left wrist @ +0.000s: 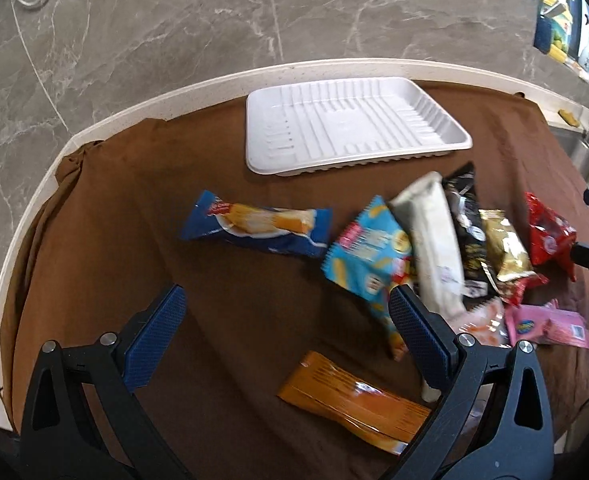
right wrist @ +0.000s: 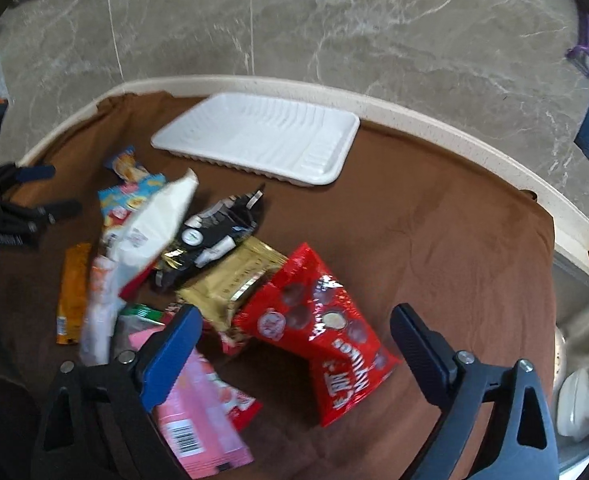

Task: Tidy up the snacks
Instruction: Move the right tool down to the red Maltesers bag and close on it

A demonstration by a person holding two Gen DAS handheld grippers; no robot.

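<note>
On my left wrist view the left claw stands wide open and holds nothing; only brown cloth lies between its blue pads. The white tray sits at twelve o'clock from it, bare, near the far rim of the desk. A blue wafer packet lies alone just short of the tray at eleven o'clock. At one to three o'clock the snack heap spreads: a light blue packet, a white packet across it, a black packet, a gold packet and pink packets. An orange packet lies at five o'clock, close to the right finger.

On my right wrist view the right claw is wide open too, gripping nothing. The red bag lies on the cloth between its fingers, apart from both pads. The left claw shows at nine o'clock, at the frame's edge.
</note>
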